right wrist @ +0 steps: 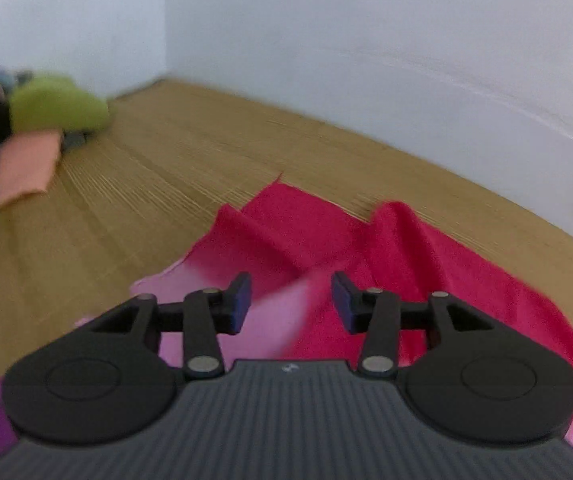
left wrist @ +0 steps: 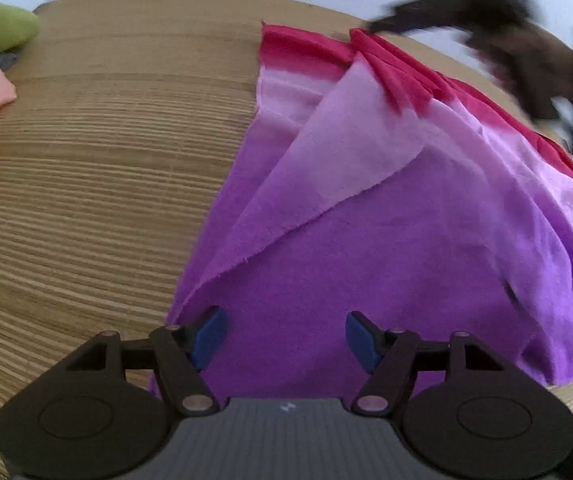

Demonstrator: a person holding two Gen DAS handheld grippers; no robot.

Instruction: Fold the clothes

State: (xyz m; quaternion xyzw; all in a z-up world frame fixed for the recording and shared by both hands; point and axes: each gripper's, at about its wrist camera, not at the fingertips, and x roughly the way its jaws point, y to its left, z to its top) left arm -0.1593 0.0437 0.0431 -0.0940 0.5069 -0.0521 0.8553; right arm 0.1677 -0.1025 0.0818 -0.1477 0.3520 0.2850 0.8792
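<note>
A big cloth lies on the wooden table. It is purple at the near end, light pink in the middle and red at the far end. In the left wrist view it fills the picture from about 12 o'clock round to 5 o'clock. One flap of it is folded over the purple part, with its edge running from 7 o'clock up toward 2 o'clock. The red end is bunched up in wrinkles.

The left gripper hangs over the purple end. Its blue pads stand wide apart, and nothing is between them. The cloth lies under them, not pinched.

The right gripper is over the red and pink end of the cloth. Its two pads are apart too, and they pinch nothing. This picture is blurry. In the left wrist view the right gripper shows as a dark smear at about 1 o'clock.

At 10 o'clock in the right wrist view sits a pile of other clothes: a green one, a peach one folded flat, and some dark ones behind. There are no boxes or baskets to see. A white wall stands behind the table.
</note>
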